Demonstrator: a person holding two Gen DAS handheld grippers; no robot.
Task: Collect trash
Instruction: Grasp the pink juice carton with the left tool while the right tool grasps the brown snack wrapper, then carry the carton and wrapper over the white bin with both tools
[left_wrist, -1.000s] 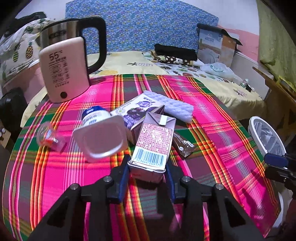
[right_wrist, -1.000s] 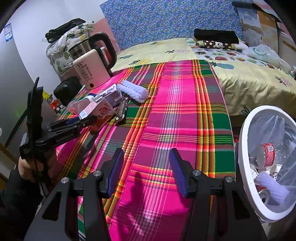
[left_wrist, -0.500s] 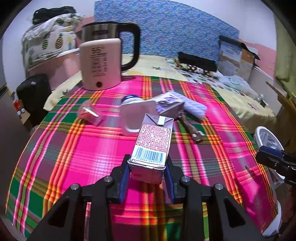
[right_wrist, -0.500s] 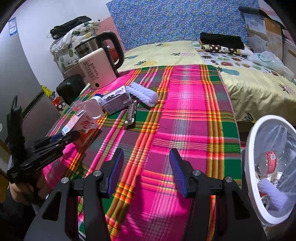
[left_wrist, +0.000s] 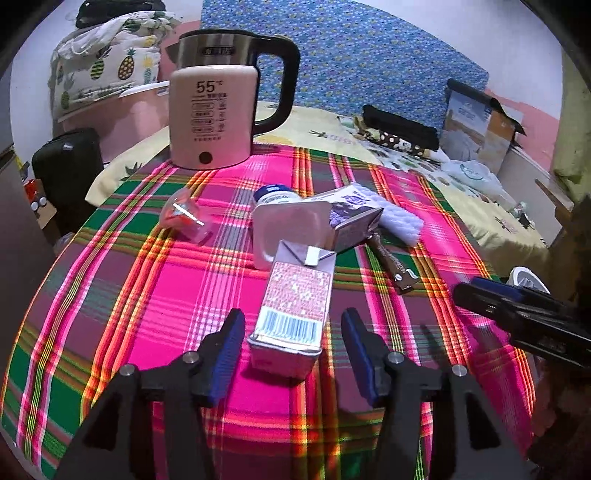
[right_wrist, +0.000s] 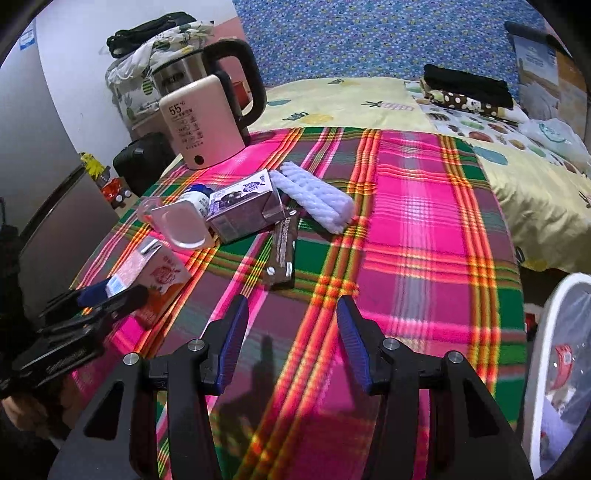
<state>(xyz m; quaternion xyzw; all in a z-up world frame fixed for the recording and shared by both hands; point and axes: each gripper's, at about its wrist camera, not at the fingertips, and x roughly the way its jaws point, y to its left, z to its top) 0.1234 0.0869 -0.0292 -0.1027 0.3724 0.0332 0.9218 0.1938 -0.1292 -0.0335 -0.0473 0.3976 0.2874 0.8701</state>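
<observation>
A small pink drink carton with a barcode panel (left_wrist: 295, 306) lies on the bright pink, green and orange plaid tablecloth (left_wrist: 129, 288), between the blue-padded jaws of the left gripper (left_wrist: 293, 347), which have just been opening and now stand clear of its sides. Just beyond it sit a white plastic yogurt cup (left_wrist: 284, 229), a purple milk carton (left_wrist: 351, 218), a brown snack wrapper (left_wrist: 395, 266) and a white ribbed foam piece (left_wrist: 399, 221). A crumpled clear wrapper with red print (left_wrist: 184, 218) lies to the left, a pink-and-steel electric kettle (left_wrist: 214, 110) behind. The right gripper (right_wrist: 291, 343) hovers over bare cloth, jaws apart and empty, a white-rimmed bin (right_wrist: 554, 332) at its right.
</observation>
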